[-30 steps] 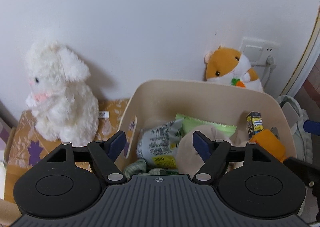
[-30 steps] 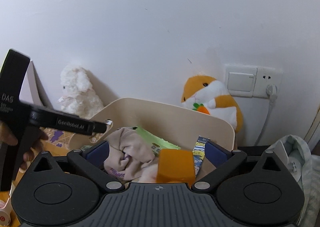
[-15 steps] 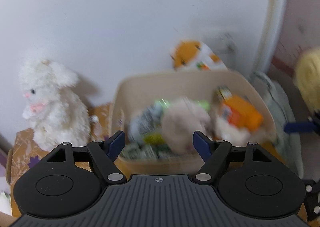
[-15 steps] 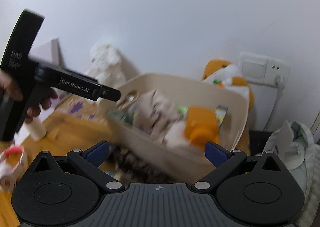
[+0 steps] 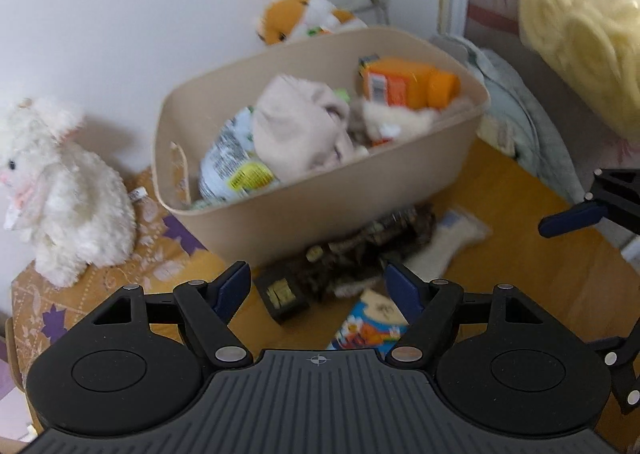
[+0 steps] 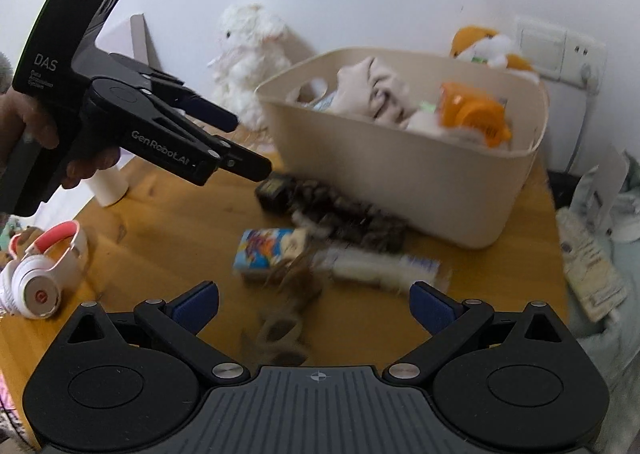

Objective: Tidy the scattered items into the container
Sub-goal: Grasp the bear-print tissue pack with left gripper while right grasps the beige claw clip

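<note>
My left gripper (image 5: 316,288): jaws are standing released, gripping nothing, hanging over the bench (image 5: 500,206).
My right gripper (image 6: 314,300): jaws are spread wide, empty, hovering above the scattered pieces.
Container (image 5: 320,194): beige tub is sitting at 12 o'clock of my left jaws, holding a beige cloth (image 5: 298,130), a printed packet (image 5: 232,162) and an orange bottle (image 5: 408,84).
Scattered items: a dark furry item (image 6: 344,216) is lying against the tub's front; a colourful carton (image 6: 264,254) and a white furry roll (image 6: 380,270) are lying just beside it.
Headphones (image 6: 40,270): at 9 o'clock in my right view.
</note>
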Demonstrator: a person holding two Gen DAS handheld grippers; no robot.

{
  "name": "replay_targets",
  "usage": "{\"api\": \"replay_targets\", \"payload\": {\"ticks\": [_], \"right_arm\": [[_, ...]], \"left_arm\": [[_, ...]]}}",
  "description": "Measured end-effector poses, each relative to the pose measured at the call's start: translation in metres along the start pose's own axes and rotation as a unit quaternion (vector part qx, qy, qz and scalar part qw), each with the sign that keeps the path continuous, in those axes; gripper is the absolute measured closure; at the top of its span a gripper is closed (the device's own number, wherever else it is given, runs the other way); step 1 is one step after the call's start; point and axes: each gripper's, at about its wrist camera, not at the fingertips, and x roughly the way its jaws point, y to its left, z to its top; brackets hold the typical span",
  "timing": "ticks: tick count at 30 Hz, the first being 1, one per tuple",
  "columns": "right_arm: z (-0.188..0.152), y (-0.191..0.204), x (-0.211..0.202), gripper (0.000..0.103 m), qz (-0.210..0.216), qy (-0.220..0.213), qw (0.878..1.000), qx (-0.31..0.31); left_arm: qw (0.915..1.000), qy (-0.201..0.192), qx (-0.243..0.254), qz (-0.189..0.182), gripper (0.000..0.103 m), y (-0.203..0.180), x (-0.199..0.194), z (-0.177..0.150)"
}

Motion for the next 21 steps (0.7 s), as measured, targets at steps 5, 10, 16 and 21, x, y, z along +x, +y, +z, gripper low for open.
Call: {"api": "replay_targets", "payload": {"ticks": [5,10,16,21], "right_arm": [[-0.01,0.009,0.013,0.0,0.01,0.026,1.0,-0.006],[-0.019,0.018,0.029,0.0,0.021,0.059,0.998,-0.021],[-0.023,0.026,0.042,0.0,0.018,0.069,0.996,-0.045],[-0.022,0.031,0.051,0.009,0.011,0.08,0.995,-0.063]], "left_arm": [[0.999,0.025,0.034,-0.017,0.027,-0.011,0.016,-0.01],[0.996,0.057,0.056,-0.039,0.027,-0.018,0.039,-0.021],[0.994,0.083,0.058,-0.043,0.027,-0.02,0.064,-0.029],[0.9925,0.092,0.055,-0.059,0.034,-0.025,0.076,-0.033]]}}
